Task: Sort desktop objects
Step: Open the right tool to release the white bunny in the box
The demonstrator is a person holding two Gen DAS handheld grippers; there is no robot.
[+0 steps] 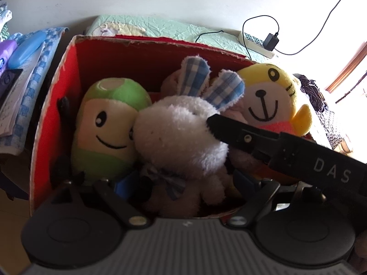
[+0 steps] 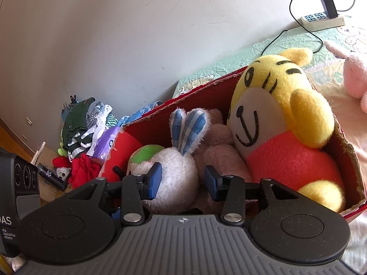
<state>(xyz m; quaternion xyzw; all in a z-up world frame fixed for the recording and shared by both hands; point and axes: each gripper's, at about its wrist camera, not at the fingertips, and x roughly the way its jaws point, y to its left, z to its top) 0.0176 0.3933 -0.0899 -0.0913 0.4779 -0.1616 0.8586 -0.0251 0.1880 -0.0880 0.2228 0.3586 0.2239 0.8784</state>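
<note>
A red cardboard box (image 1: 68, 73) (image 2: 348, 151) holds several plush toys. A white bunny (image 1: 179, 135) (image 2: 176, 171) with blue plaid ears lies in the middle. A green plush (image 1: 107, 123) is on its left, a yellow tiger (image 1: 270, 96) (image 2: 282, 123) on its right, and a pinkish plush (image 2: 220, 151) behind. My left gripper (image 1: 183, 184) is open, its blue pads either side of the bunny's body. My right gripper (image 2: 182, 181) is open around the bunny's head, with the left pad (image 2: 154, 181) against the fur. One of its fingers (image 1: 229, 130) reaches in from the right.
The box sits on a bed with a green quilt (image 1: 160, 26). A power strip (image 2: 321, 19) with a charger lies by the wall. A pink plush (image 2: 355, 75) lies right of the box. Clothes (image 2: 87, 123) and a blue checked cloth (image 1: 34, 73) sit left of it.
</note>
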